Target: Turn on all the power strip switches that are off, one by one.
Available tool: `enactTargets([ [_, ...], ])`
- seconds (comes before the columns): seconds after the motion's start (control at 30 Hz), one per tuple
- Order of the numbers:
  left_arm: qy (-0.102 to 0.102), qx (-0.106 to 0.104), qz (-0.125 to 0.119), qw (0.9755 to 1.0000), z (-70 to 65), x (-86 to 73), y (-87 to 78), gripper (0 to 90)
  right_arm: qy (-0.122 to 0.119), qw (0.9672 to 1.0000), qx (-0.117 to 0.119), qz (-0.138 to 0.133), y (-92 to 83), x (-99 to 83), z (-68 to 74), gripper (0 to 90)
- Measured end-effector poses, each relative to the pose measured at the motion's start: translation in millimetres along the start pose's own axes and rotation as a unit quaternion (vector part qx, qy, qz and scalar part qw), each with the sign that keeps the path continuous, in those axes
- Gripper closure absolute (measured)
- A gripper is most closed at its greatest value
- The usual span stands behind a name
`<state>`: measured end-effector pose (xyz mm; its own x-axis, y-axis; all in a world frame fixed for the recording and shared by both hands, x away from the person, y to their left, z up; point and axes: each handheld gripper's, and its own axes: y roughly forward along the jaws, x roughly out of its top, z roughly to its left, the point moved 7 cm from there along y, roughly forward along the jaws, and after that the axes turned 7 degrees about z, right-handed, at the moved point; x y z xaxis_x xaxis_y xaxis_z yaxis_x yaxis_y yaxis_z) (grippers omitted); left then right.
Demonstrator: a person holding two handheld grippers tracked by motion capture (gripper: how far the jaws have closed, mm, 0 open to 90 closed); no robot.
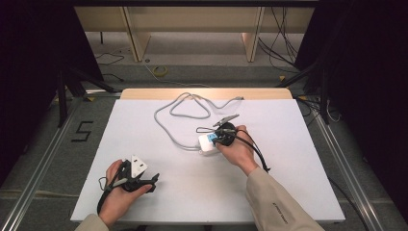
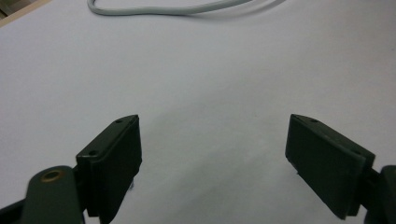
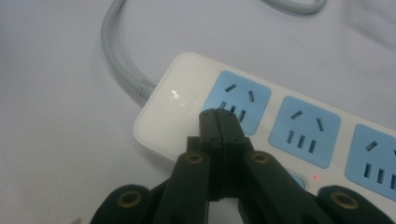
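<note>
A white power strip (image 3: 173, 112) with blue sockets lies on the white table (image 1: 144, 125), and a small red light (image 3: 316, 177) glows on it. Its grey cable (image 1: 166, 125) loops toward the far edge. My right gripper (image 3: 218, 116) is shut with nothing between its jaws; its tips sit at the end socket near the cable. In the high view the right gripper (image 1: 219, 138) covers most of the strip (image 1: 208, 143). My left gripper (image 1: 149, 176) rests near the front left of the table. Its jaws stand wide open over bare table (image 2: 212, 140). The cable (image 2: 177, 8) lies far ahead of it.
The table's wooden far edge (image 1: 207, 93) borders a grey floor with loose cables (image 1: 281, 45) and a yellow coil (image 1: 160, 71). Wooden furniture legs (image 1: 137, 38) stand at the back. Dark stands flank both sides. A "5" mark (image 1: 82, 131) is on the floor at left.
</note>
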<state>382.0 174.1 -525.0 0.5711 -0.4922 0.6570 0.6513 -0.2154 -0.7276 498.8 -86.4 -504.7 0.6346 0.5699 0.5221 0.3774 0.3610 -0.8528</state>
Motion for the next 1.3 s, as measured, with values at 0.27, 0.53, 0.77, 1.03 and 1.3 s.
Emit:
enactTargets([
  [0.27, 0.001, 0.001, 0.000, 1.0000, -0.1, 0.1, -0.3, 18.4, 0.000, 1.0000, -0.003, 0.003, 1.6, -0.9, 0.6, 90.0],
  [0.53, 0.001, 0.001, 0.000, 1.0000, -0.4, 0.2, 0.0, 18.4, 0.002, 1.0000, -0.008, 0.000, 2.8, -2.6, 1.1, 90.0],
  [0.77, 0.000, 0.002, -0.001, 1.0000, -0.3, 0.0, -0.4, 18.3, 0.002, 0.9999, -0.011, 0.000, 3.3, -2.4, 1.7, 90.0],
  [1.03, 0.003, 0.001, 0.001, 1.0000, 0.1, -0.6, 0.1, 18.3, 0.005, 1.0000, -0.006, -0.002, -0.1, -2.9, 0.6, 90.0],
  [1.3, 0.002, 0.002, 0.001, 1.0000, -0.1, -0.7, -0.4, 18.3, 0.004, 0.9999, -0.014, -0.006, -5.3, -1.7, -1.7, 90.0],
])
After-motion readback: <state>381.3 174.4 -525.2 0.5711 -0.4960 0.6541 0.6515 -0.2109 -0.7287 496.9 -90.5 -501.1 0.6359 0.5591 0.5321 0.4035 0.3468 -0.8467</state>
